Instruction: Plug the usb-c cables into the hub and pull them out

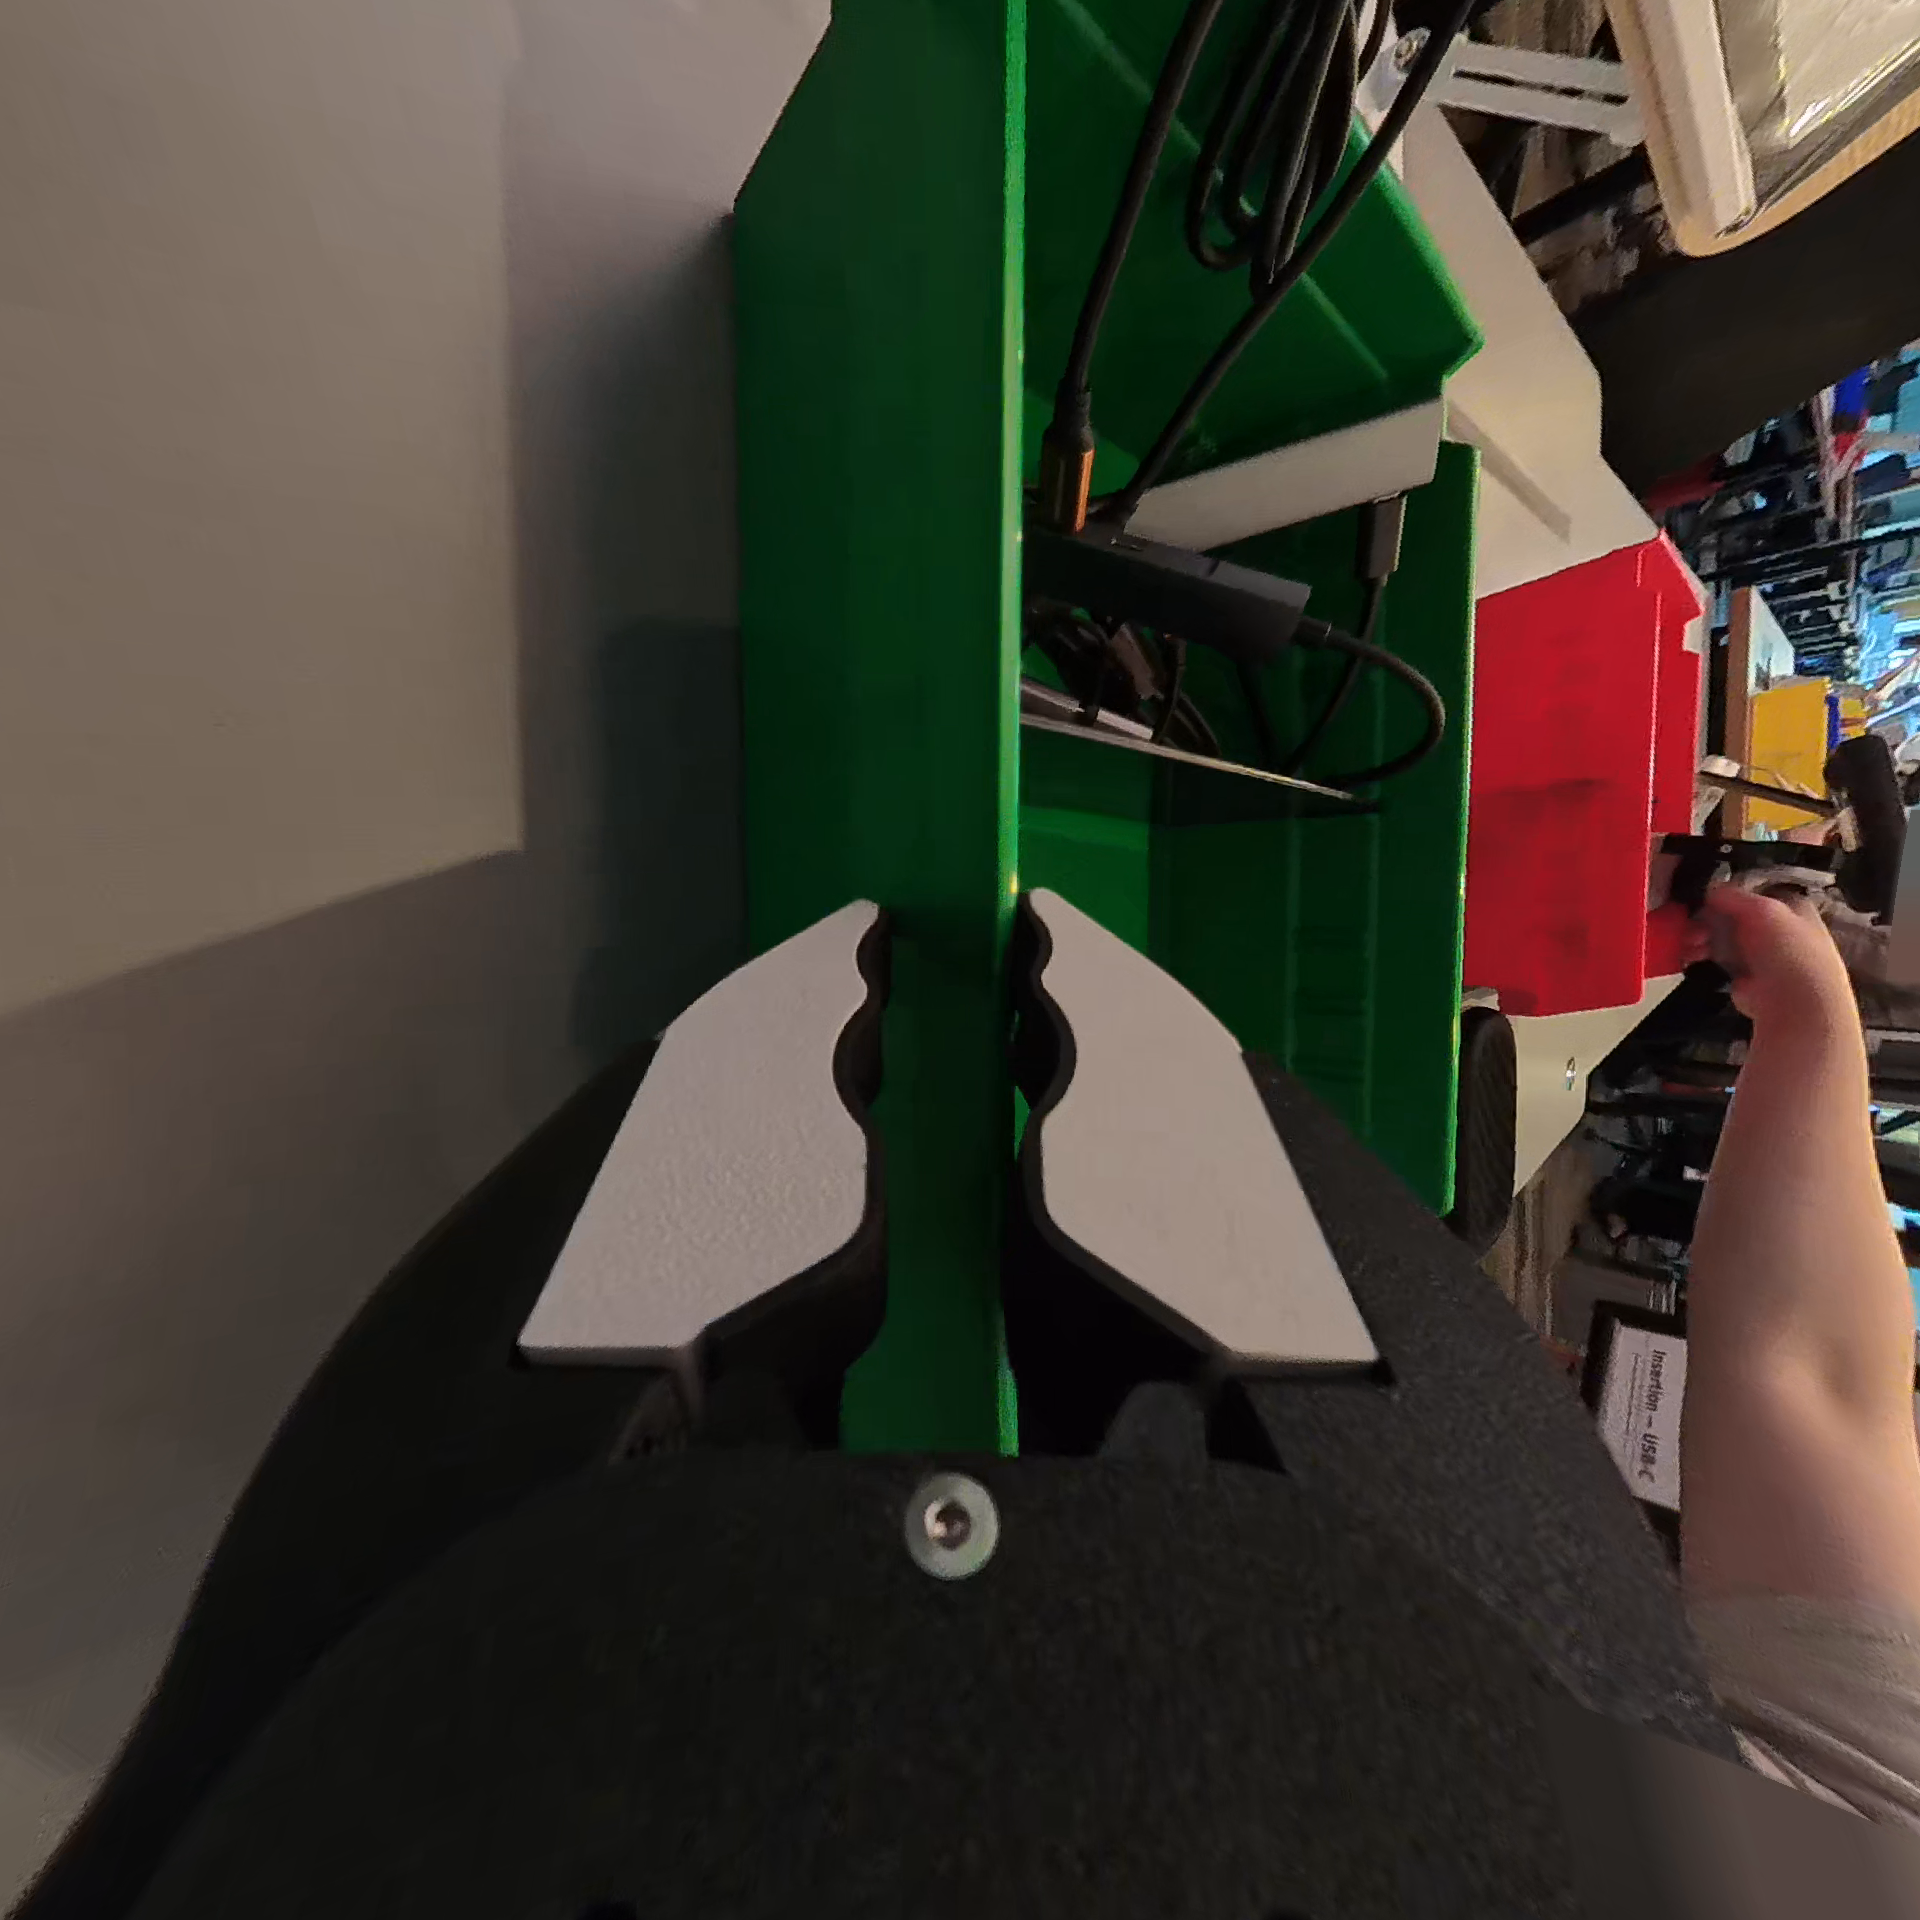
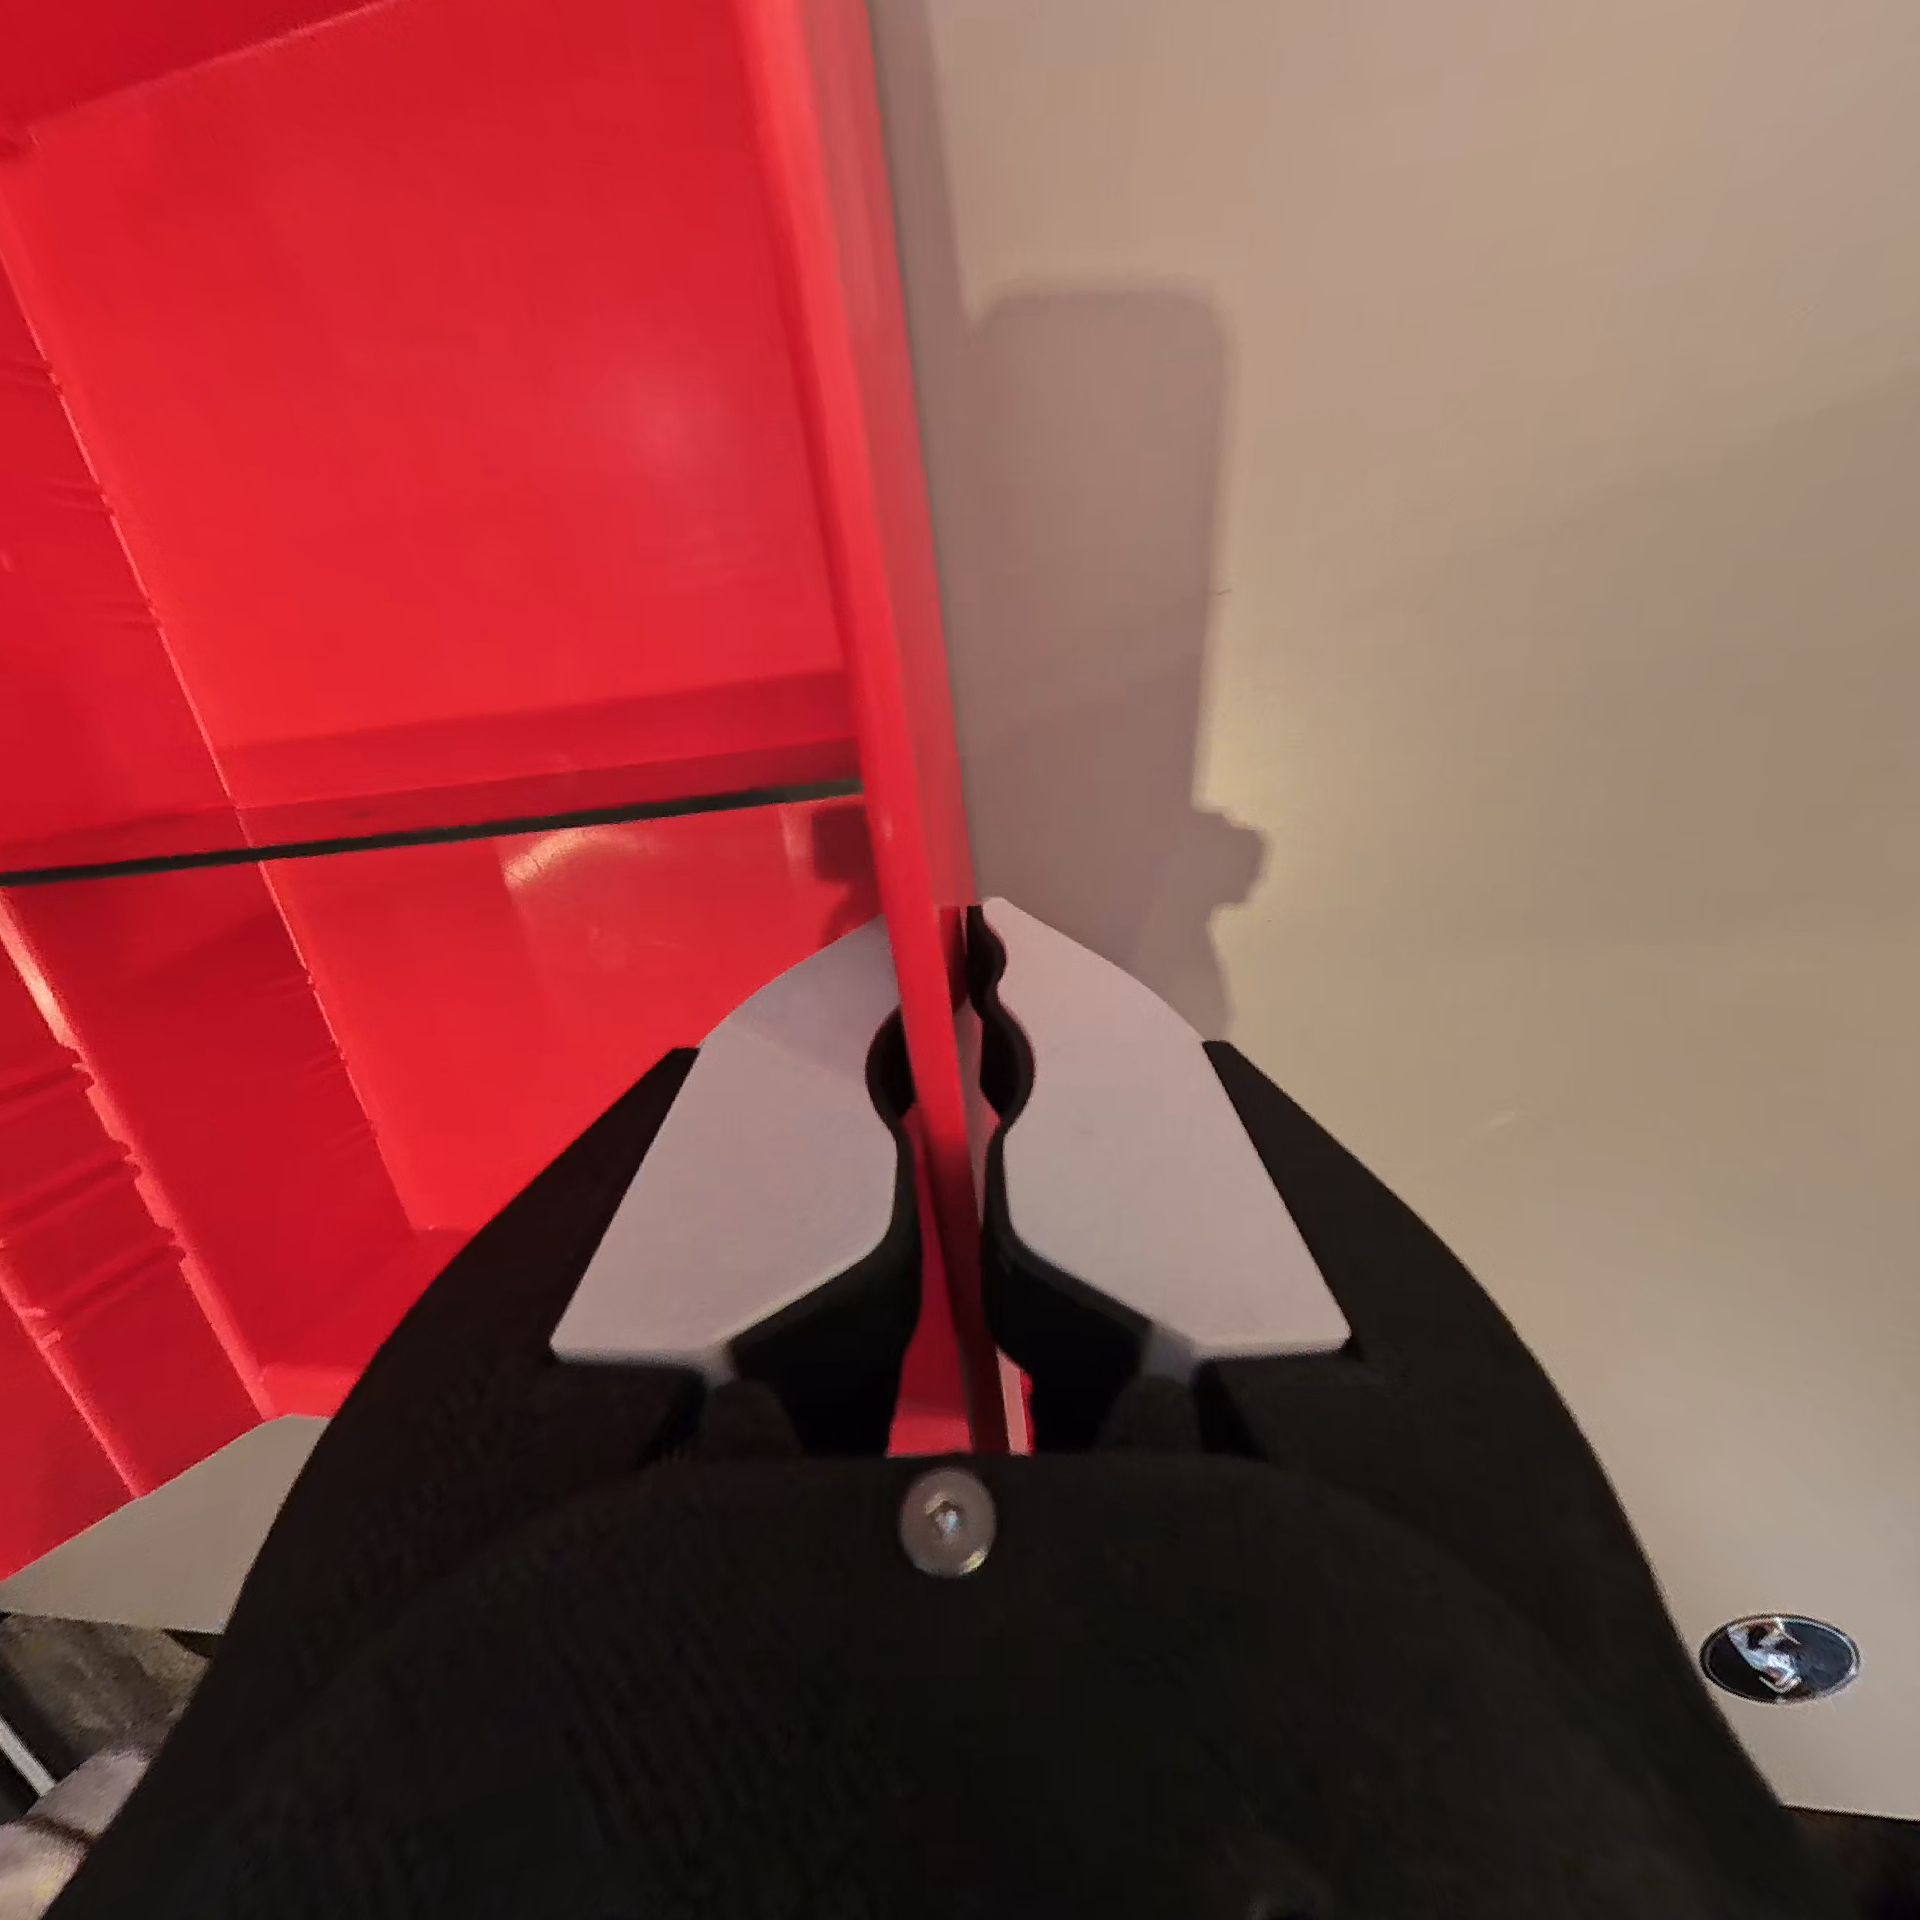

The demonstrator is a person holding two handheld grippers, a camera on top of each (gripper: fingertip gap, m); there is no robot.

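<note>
In the left wrist view my left gripper (image 1: 951,925) is shut on the side wall of a green bin (image 1: 883,582). Inside the bin lie a black hub (image 1: 1174,587), black cables (image 1: 1278,135), a cable end with an orange-trimmed plug (image 1: 1070,468) and another black plug (image 1: 1380,540). In the right wrist view my right gripper (image 2: 948,935) is shut on the side wall of a red bin (image 2: 904,727), whose inside shows empty. The red bin (image 1: 1569,769) also shows in the left wrist view, with a person's hand and the other gripper (image 1: 1704,883) at its far side.
Both bins sit on a pale table (image 2: 1507,520). A thin dark divider (image 2: 416,826) crosses the red bin. A round metal fitting (image 2: 1779,1657) is set in the table near the edge. A framed sign (image 1: 1652,1423) and shelves of clutter (image 1: 1818,540) lie beyond the table. Some 75 centimeters of space lies between my two pairs of fingers.
</note>
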